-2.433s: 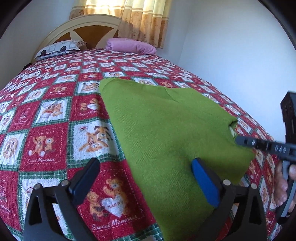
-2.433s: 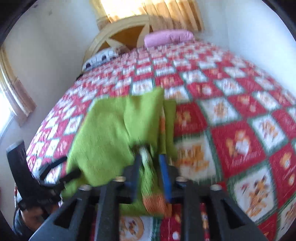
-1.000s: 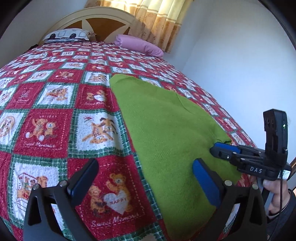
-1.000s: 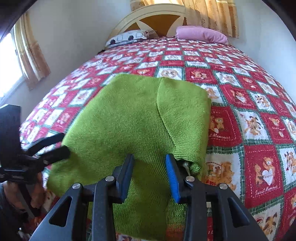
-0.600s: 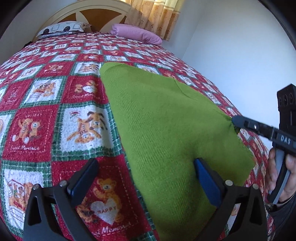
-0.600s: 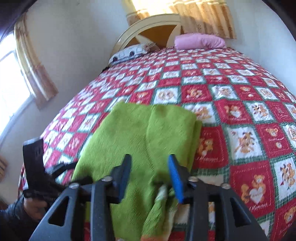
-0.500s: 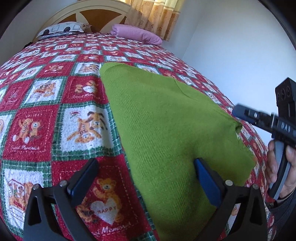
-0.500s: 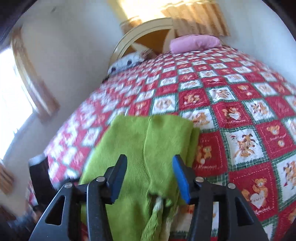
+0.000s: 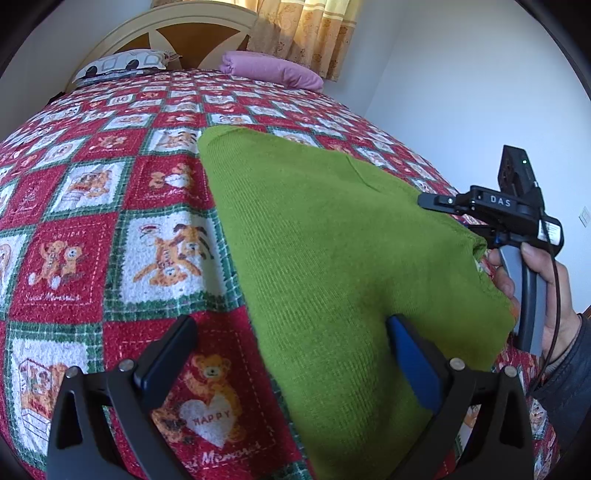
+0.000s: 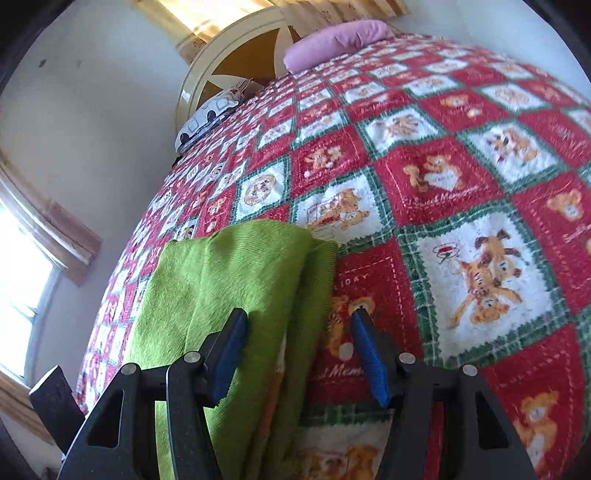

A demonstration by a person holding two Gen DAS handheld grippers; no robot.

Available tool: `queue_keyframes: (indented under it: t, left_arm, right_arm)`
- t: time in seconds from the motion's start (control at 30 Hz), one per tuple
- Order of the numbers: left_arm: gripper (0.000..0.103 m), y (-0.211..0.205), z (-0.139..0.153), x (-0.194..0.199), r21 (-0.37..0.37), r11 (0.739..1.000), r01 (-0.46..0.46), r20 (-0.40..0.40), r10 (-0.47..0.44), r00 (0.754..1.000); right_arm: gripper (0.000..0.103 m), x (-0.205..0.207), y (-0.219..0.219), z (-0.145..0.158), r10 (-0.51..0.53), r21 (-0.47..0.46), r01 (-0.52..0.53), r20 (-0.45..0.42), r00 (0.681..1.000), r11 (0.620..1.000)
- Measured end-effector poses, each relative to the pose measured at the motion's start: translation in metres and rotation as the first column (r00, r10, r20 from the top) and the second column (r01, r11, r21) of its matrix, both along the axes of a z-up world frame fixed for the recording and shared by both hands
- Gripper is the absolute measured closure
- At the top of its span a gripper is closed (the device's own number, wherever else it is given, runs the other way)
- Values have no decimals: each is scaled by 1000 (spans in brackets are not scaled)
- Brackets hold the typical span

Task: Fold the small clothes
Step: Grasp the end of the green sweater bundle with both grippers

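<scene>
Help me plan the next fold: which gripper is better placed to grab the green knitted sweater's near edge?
Left. The left gripper is open across the green knitted sweater's edge; the open right gripper sits at its folded side.

A red, white and green patchwork bedspread [image 9: 92, 229] with teddy bears covers the bed. At the bed's far edge, a pink pillow [image 9: 271, 70] and a white patterned pillow [image 9: 122, 64] lie against a cream and brown headboard [image 9: 184, 31]. Yellow curtains [image 9: 310, 33] hang behind it.
</scene>
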State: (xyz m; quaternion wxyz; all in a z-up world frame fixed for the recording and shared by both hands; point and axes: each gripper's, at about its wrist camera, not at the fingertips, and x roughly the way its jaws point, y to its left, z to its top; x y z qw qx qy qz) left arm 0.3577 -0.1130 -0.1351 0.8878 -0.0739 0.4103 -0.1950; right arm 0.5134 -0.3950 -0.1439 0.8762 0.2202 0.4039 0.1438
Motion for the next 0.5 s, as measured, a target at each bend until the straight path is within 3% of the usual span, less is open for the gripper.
queue_keyframes:
  t: [0.4, 0.5]
  left_arm:
    - [0, 1, -2, 3, -65, 997, 45, -22, -46, 999]
    - [5, -1, -4, 5, -89, 993, 78, -39, -82, 996]
  right_arm:
    - [45, 26, 1, -7, 73, 91, -72, 0, 997, 993]
    - [51, 32, 2, -9, 83, 101, -82, -3, 997, 992]
